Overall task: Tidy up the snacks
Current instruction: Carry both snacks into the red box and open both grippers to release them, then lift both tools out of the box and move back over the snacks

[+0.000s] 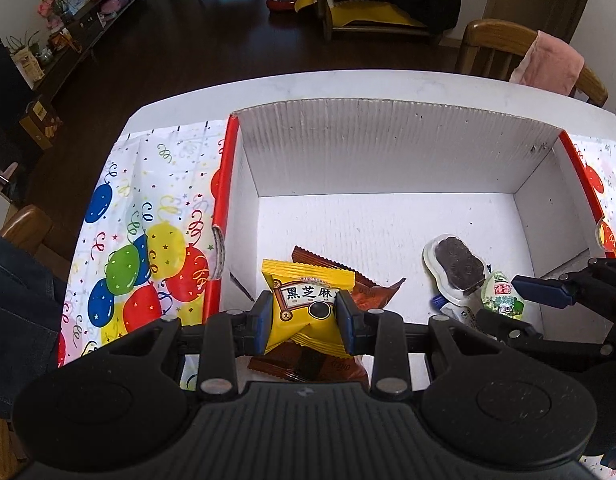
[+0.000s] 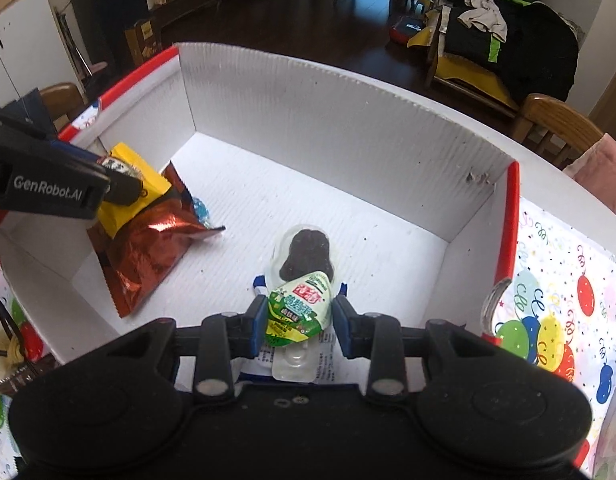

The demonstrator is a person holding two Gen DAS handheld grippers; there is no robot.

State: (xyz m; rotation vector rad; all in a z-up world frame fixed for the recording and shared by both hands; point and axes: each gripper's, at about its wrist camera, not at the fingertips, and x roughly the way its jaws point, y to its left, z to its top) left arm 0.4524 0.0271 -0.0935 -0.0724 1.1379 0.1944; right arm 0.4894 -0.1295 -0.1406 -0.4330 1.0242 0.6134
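Observation:
A white cardboard box [image 1: 387, 152] with red edges stands on the table; it also shows in the right wrist view [image 2: 327, 120]. My left gripper [image 1: 306, 316] is shut on a yellow sesame snack packet [image 1: 308, 300] over the box's near left part, above a brown foil packet [image 1: 363, 292]. My right gripper [image 2: 296, 320] holds a green-and-white jelly cup [image 2: 300, 312] between its fingers, low in the box beside a clear pack with a dark snack [image 2: 304, 252]. The left gripper [image 2: 48, 188] and yellow packet [image 2: 128, 196] show at the left of the right wrist view.
A balloon-print cloth [image 1: 148, 220] covers the table on both sides of the box. A white-and-blue packet [image 2: 327, 356] lies under the jelly cup. Wooden chairs [image 1: 503, 48] stand behind the table. A small blue wrapped sweet [image 2: 200, 208] lies behind the brown packet.

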